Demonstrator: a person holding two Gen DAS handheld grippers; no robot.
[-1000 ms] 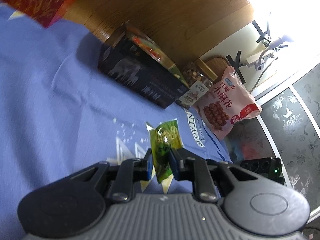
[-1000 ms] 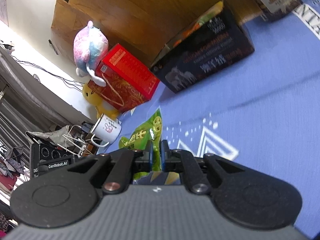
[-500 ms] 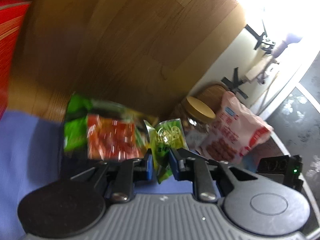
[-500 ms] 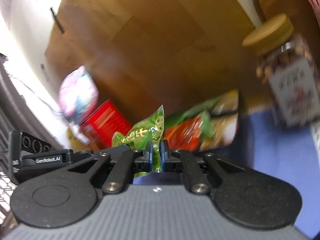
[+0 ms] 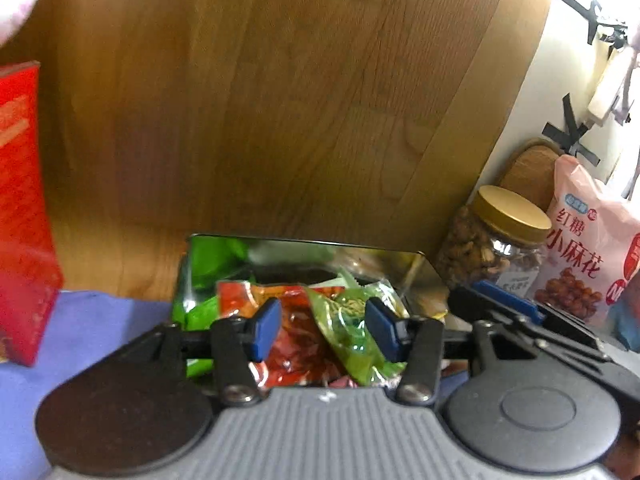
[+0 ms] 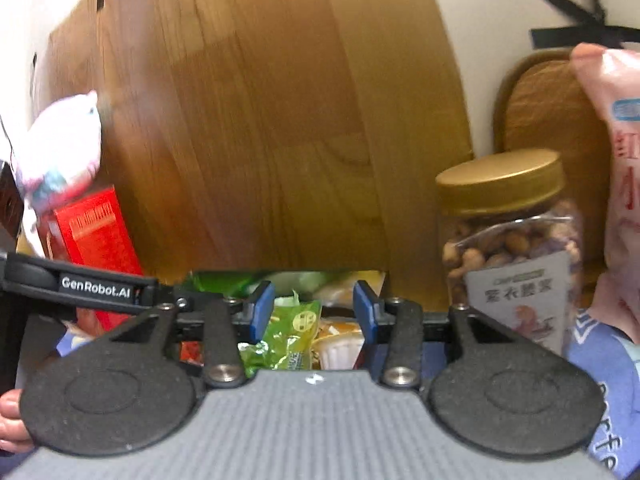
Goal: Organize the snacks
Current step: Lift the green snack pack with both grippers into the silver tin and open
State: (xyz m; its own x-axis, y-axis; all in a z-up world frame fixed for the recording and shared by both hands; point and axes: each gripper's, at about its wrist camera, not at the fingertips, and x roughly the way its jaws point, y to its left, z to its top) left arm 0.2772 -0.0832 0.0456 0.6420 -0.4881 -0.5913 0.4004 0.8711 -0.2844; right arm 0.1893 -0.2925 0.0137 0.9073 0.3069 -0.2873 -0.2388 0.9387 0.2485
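Both hand-held grippers hang over an open snack box (image 5: pixel 304 248) that stands against a wooden panel (image 5: pixel 280 100) on a surface covered in blue cloth (image 5: pixel 100 320).

The left hand-held gripper (image 5: pixel 322 330) has just been opening: its blue pads (image 5: pixel 266 328) now stand apart. A green snack packet (image 5: pixel 352 332) lies in the gap, on top of red packets (image 5: pixel 288 344) in the box. It leans close against the right-hand pad, and whether it touches that pad cannot be told; the other pad is clear of it.

The right hand-held gripper (image 6: pixel 314 316) has likewise just been opening, and its jaws are parted. Below the gap a second green snack packet (image 6: pixel 294 336) lies in the box beside pale, cream-coloured wrapped pieces (image 6: pixel 340 344); neither pad presses on it.

To the right of the box stands a clear jar of nuts (image 6: pixel 512 240) with a gold lid (image 6: pixel 500 180), and beyond it a pink snack bag (image 5: pixel 588 248) printed with Chinese characters. A red box (image 5: pixel 20 220) stands to the left of the snack box, with a pastel plush toy (image 6: pixel 60 152) above it in the right wrist view. At the lower left edge of that view, fingers of the person's hand (image 6: pixel 10 420) show behind the gripper body.
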